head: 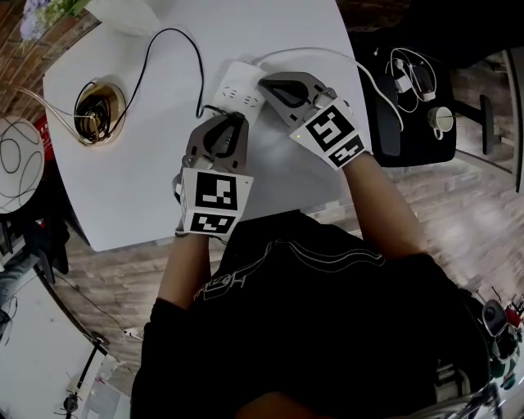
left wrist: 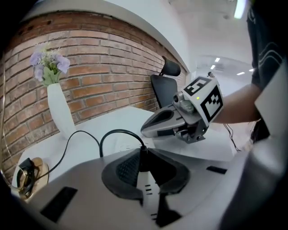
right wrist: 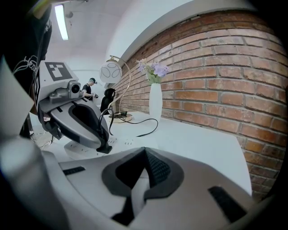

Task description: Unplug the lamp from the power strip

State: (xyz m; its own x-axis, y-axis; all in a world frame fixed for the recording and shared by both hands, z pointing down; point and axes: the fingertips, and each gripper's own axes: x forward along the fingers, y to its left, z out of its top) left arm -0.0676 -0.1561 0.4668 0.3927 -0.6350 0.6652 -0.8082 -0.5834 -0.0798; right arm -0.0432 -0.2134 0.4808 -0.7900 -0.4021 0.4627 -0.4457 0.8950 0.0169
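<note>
Plug [left wrist: 143, 159] (black) between jaws — vase [left wrist: 59, 113] behind.

Ref = white table [head: 131, 184], rounded corners.
- Along table's far edge: red brick wall [left wrist: 103, 67], pale mortar joints.
- Above wall: white curved soffit [left wrist: 148, 27], white ceiling.
- Over table: strip light [right wrist: 60, 21], lit. More ceiling lts [left wrist: 237, 8] farther off.
- Under and around table: grey-brown wood-plank floor [head: 458, 184].
- Black office chair [left wrist: 164, 87] w/ headrest, just off table's end, nr wall.
- On table by wall: white vase [left wrist: 58, 114], lilac flowers.
</note>
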